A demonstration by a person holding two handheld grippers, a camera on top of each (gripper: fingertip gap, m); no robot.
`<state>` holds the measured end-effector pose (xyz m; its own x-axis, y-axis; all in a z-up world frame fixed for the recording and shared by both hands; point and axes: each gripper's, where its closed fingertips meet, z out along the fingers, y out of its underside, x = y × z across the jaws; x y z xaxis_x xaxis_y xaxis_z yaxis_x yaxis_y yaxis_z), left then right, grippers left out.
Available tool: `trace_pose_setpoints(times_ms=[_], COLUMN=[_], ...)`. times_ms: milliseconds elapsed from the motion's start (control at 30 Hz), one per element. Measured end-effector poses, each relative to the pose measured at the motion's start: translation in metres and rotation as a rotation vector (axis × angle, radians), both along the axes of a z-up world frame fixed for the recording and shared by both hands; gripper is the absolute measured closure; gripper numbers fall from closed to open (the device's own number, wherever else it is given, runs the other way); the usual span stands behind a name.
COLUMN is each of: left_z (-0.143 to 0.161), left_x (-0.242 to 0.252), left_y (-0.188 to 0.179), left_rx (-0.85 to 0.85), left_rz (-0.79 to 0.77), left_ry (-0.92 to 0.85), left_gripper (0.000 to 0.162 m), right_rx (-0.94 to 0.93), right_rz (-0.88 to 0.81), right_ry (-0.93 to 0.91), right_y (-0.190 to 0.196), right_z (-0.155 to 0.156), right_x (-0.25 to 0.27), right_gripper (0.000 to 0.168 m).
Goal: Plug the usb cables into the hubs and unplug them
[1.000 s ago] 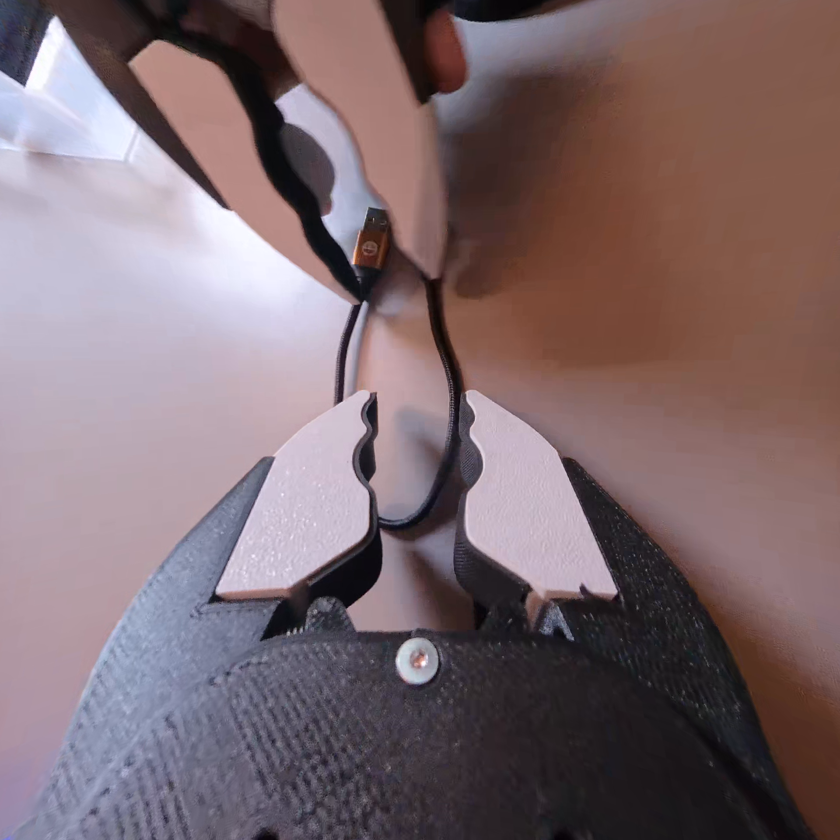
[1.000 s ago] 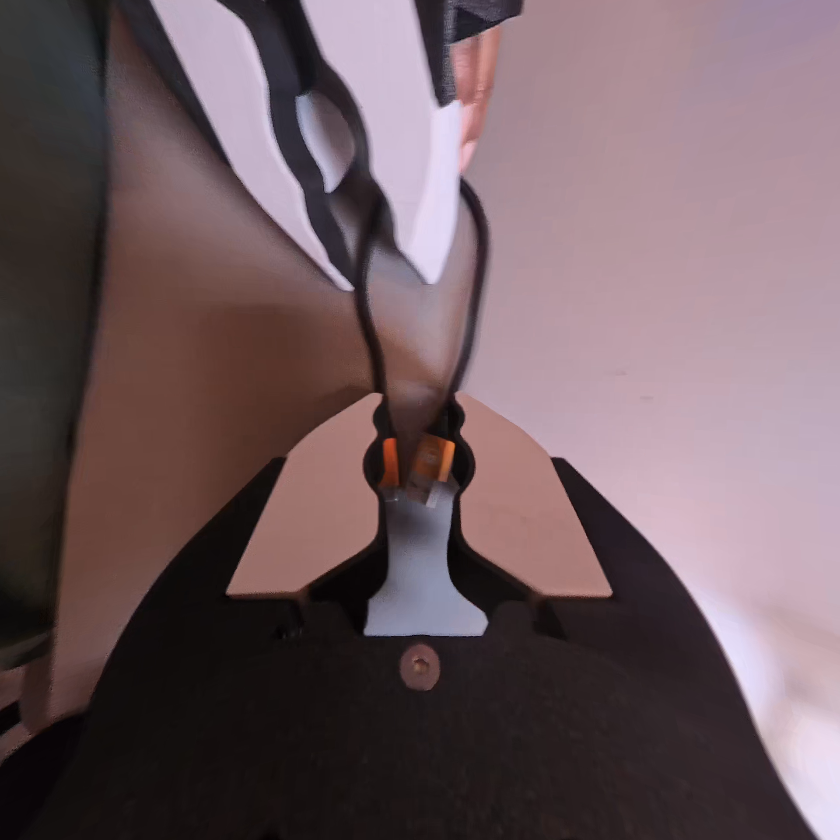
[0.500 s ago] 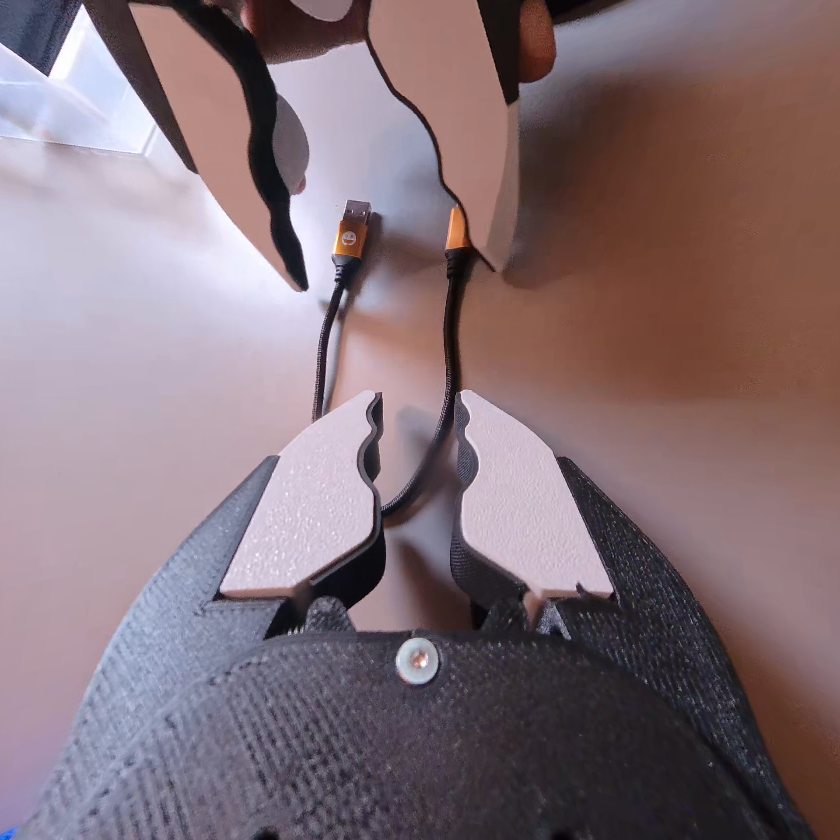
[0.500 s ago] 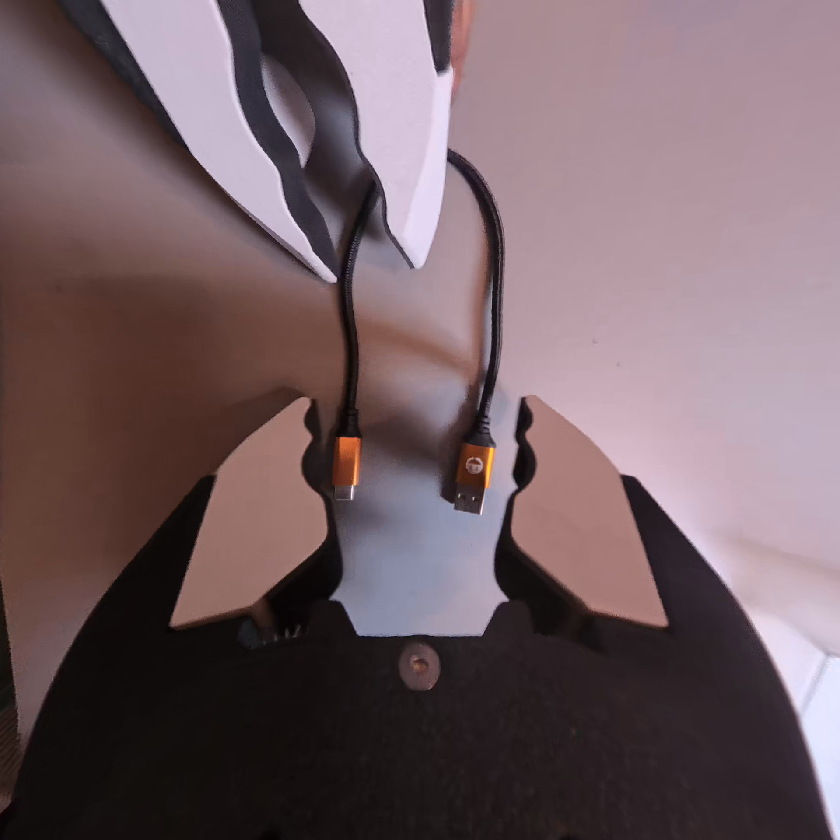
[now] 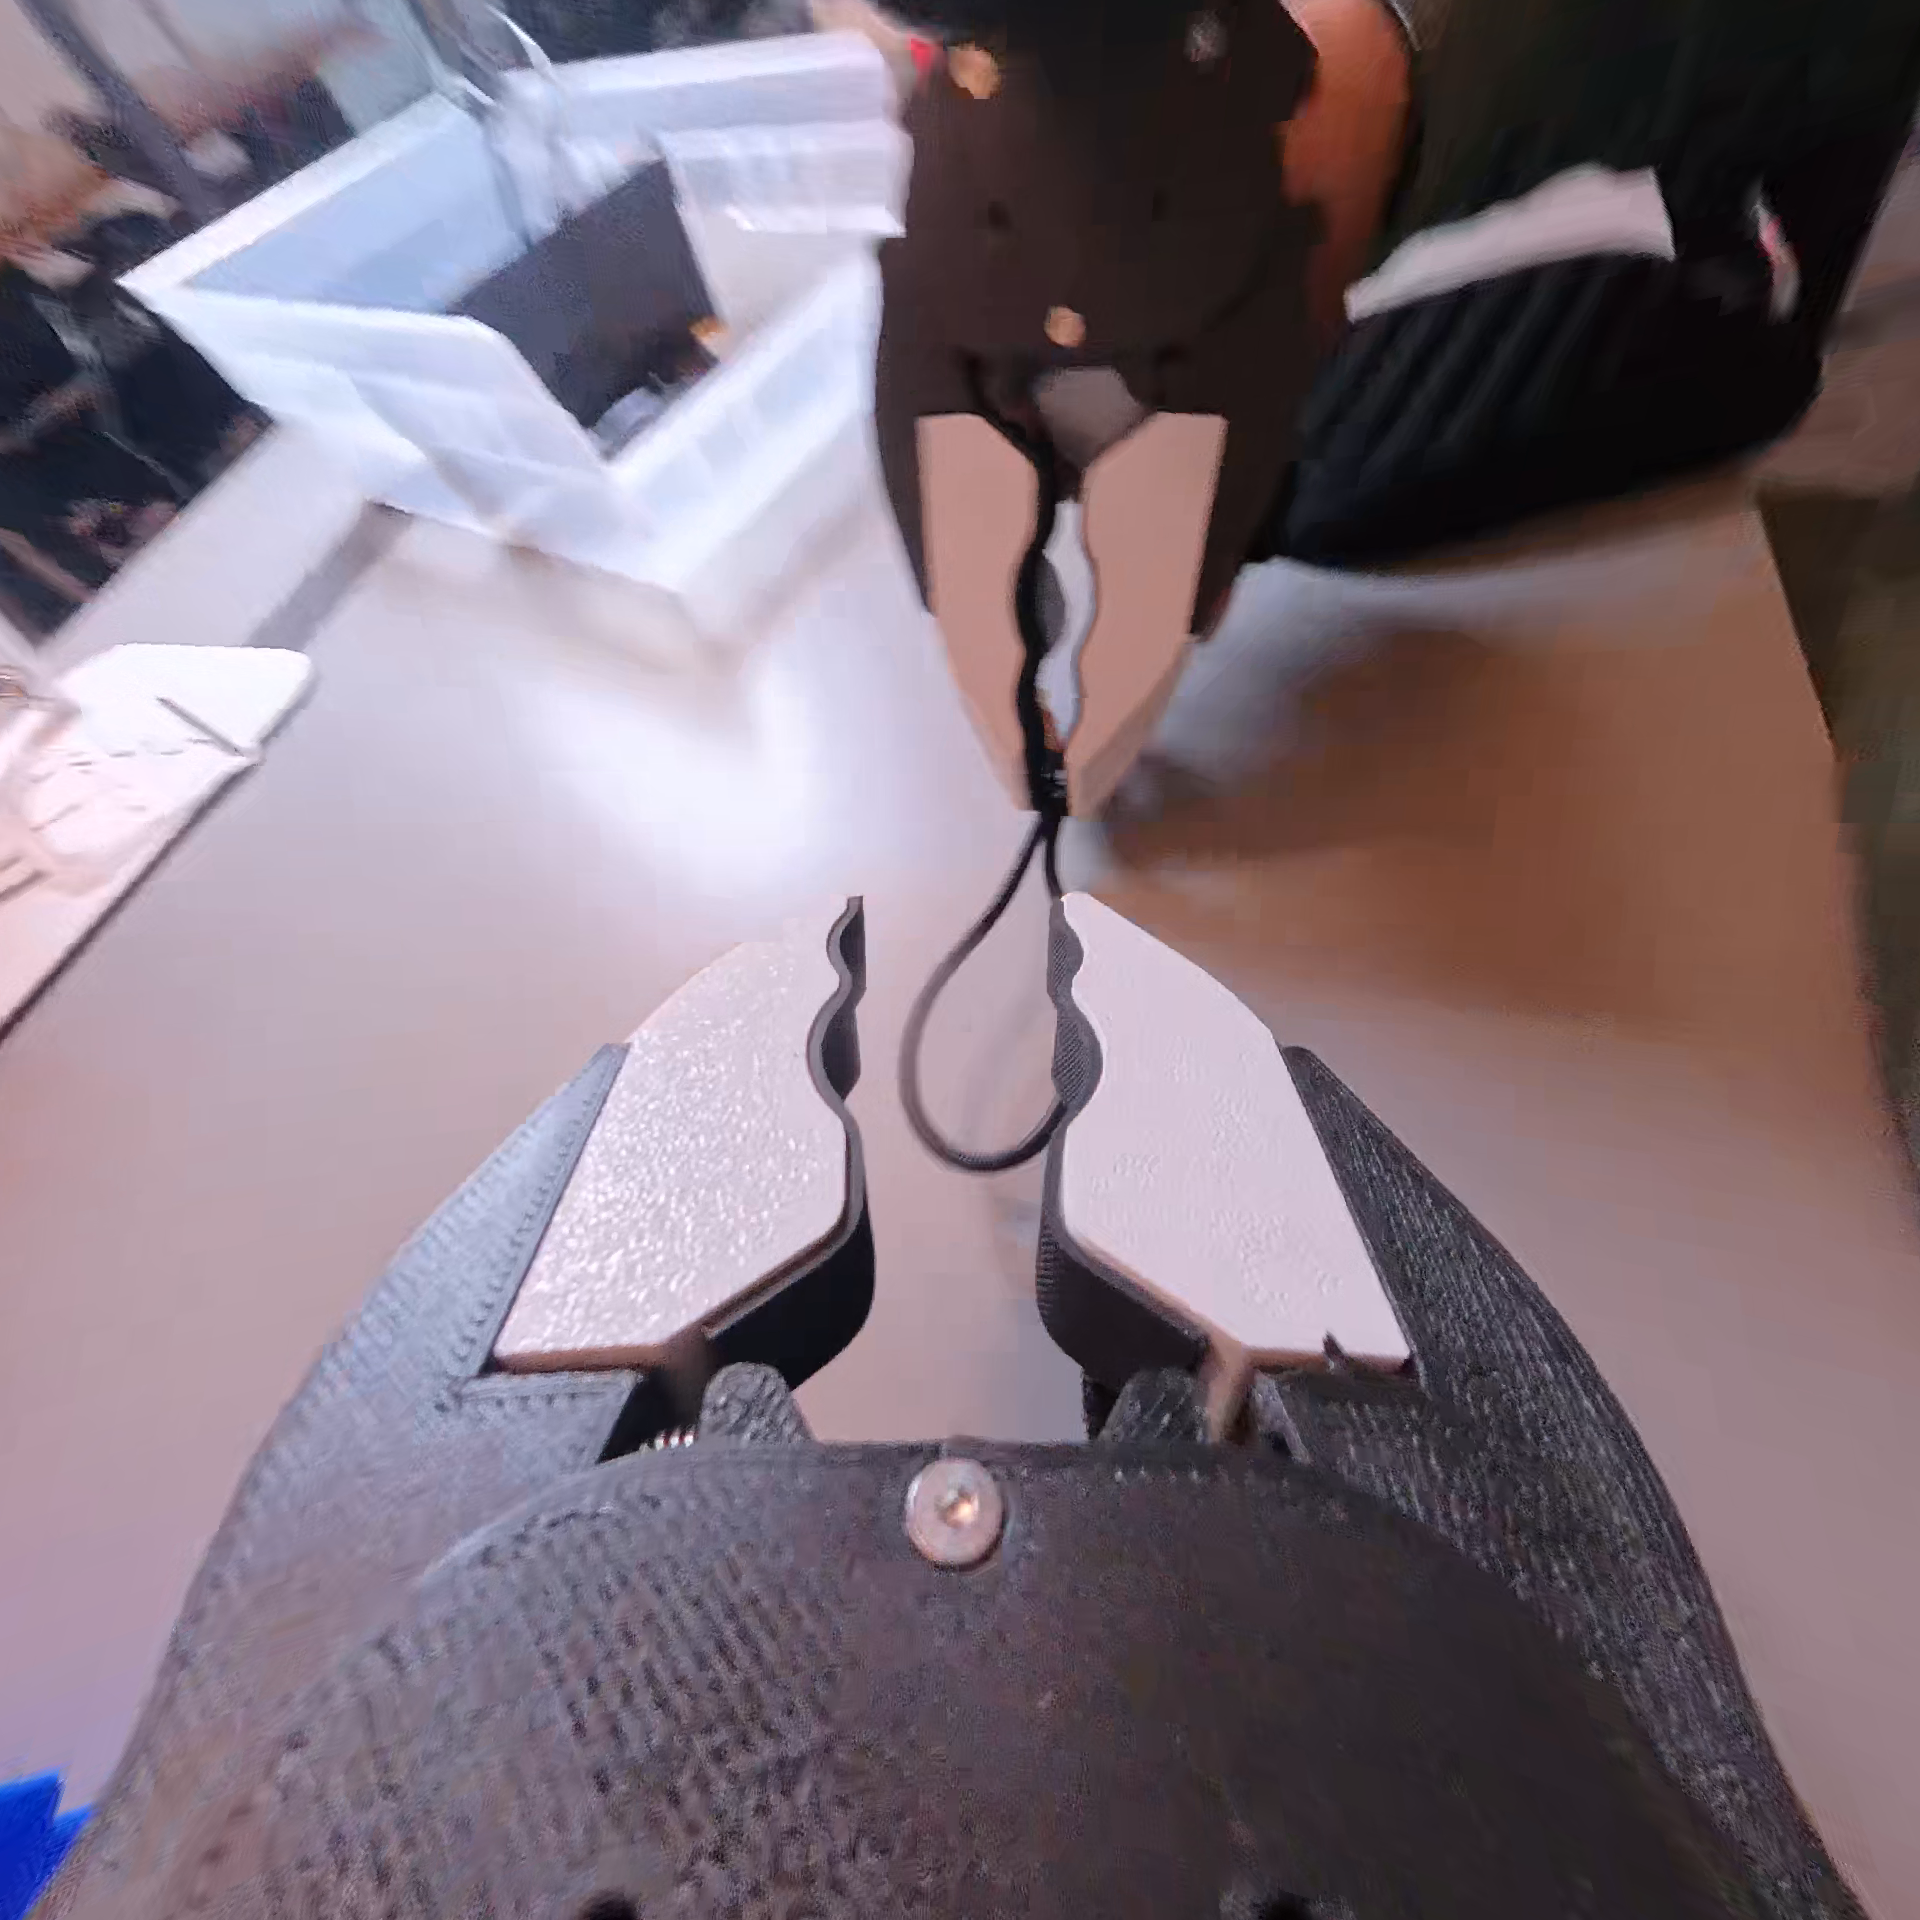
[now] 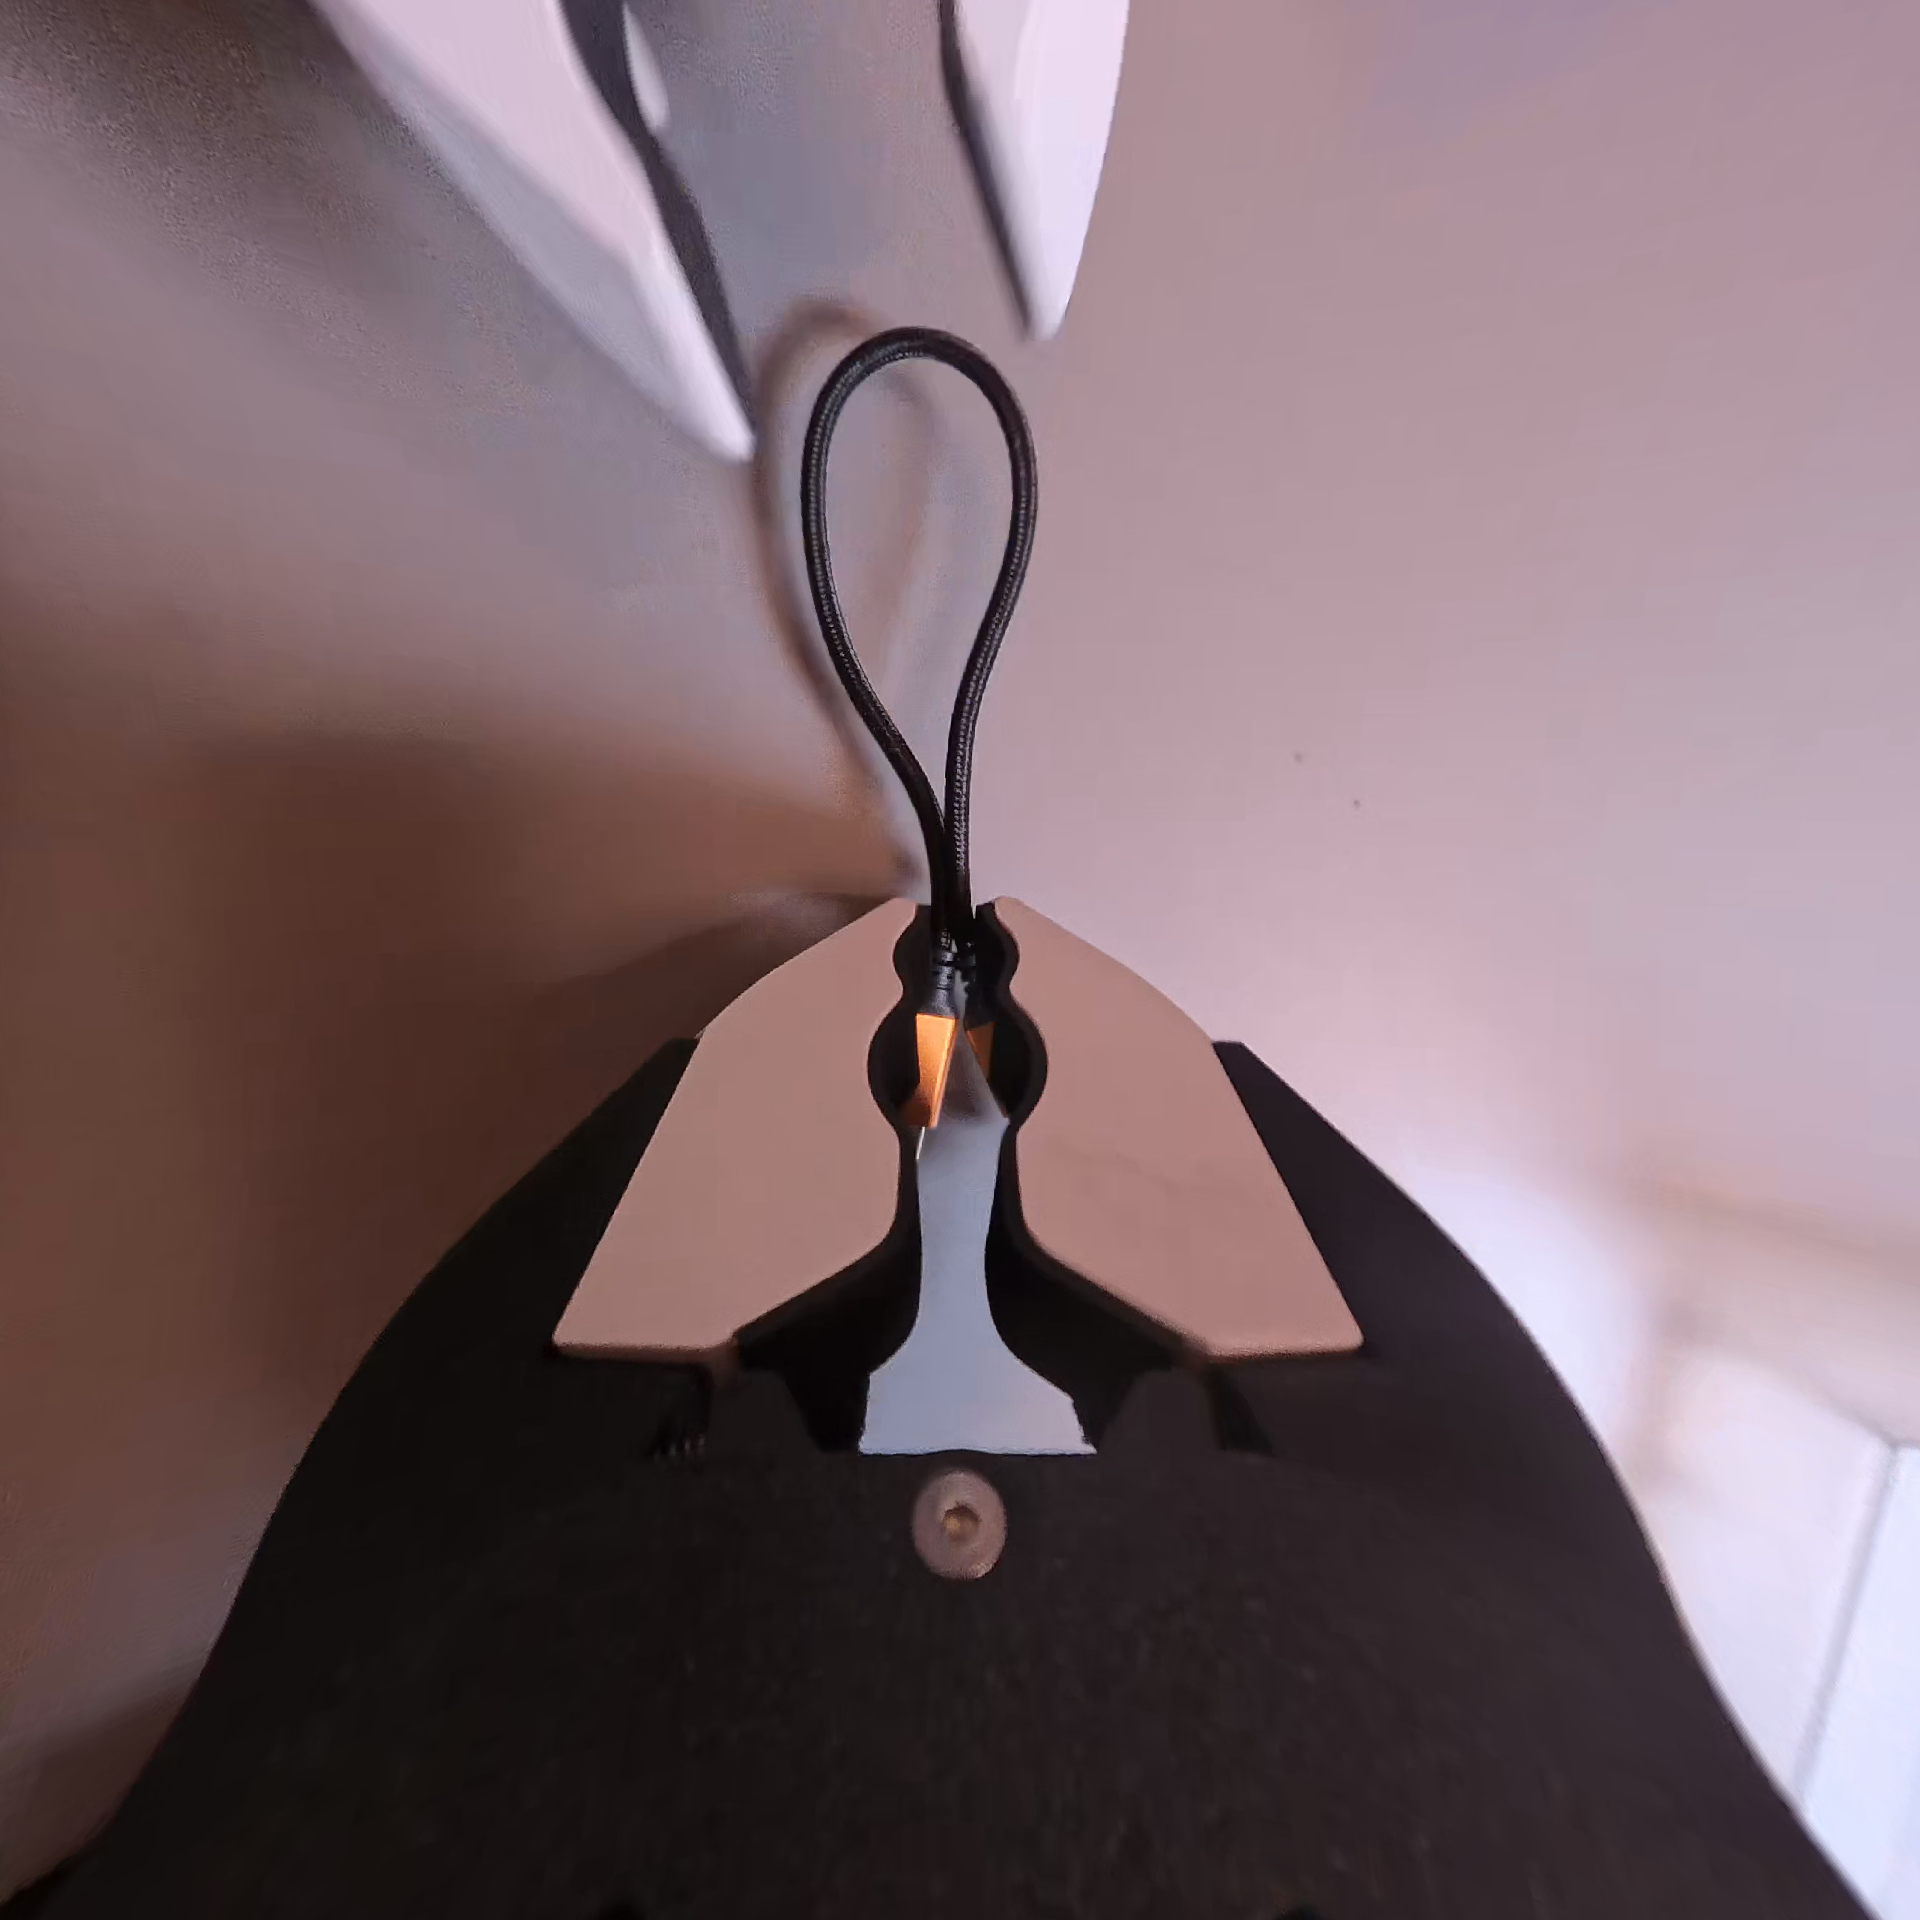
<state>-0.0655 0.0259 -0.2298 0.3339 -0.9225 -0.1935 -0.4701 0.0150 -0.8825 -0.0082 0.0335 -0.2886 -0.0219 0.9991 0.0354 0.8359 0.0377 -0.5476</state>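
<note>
A short black braided USB cable (image 6: pixel 821 582) is bent into a loop. My right gripper (image 6: pixel 961 909) is shut on both its ends, with the two orange plugs (image 6: pixel 932 1070) pinched side by side between the fingers. In the left wrist view the right gripper (image 5: pixel 1055 790) points down at the table and the cable loop (image 5: pixel 920 1039) lies between the fingers of my open left gripper (image 5: pixel 961 914), which does not grip it. The left gripper's white fingers (image 6: pixel 623 208) show at the top of the right wrist view. No hub is in view.
The cable rests on a pale table (image 5: pixel 416 1039). White plastic bins (image 5: pixel 582 343) stand at the far left. A flat white object (image 5: pixel 156 727) lies at the left edge. A person in dark clothes (image 5: pixel 1558 312) is behind the right gripper. The grippers' ends are close to 9 cm from one another.
The right gripper, open half a second ago around the two plugs, has shut on both. The left wrist view has tilted up and drawn back, and the cable's two strands now meet.
</note>
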Motion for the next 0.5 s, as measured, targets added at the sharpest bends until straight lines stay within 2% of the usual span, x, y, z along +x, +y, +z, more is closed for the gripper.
trace_pose_setpoints(times_ms=[133,233,300,367,500], left_z=[0.033,0.039,0.039,0.036,0.032], left_x=[-0.029,-0.040,-0.041,-0.040,-0.039], left_y=[0.026,0.034,0.035,0.034,0.035], left_rx=[0.032,0.037,0.046,0.054,0.057], left_rz=[0.136,0.173,0.176,0.174,0.179], left_ry=[-0.178,-0.209,-0.198,-0.180,-0.159], left_gripper=[0.125,0.124,0.124,0.124,0.124], right_rx=[0.071,0.207,0.318,0.351,0.328], right_rz=[-0.128,-0.284,-0.400,-0.496,-0.626], right_ry=[0.080,0.076,-0.004,-0.104,-0.190], right_y=[0.038,0.092,0.133,0.168,0.216], right_z=[0.054,0.106,0.125,0.125,0.095], right_x=[0.030,0.077,0.121,0.163,0.213], right_gripper=[0.160,0.161,0.160,0.160,0.156])
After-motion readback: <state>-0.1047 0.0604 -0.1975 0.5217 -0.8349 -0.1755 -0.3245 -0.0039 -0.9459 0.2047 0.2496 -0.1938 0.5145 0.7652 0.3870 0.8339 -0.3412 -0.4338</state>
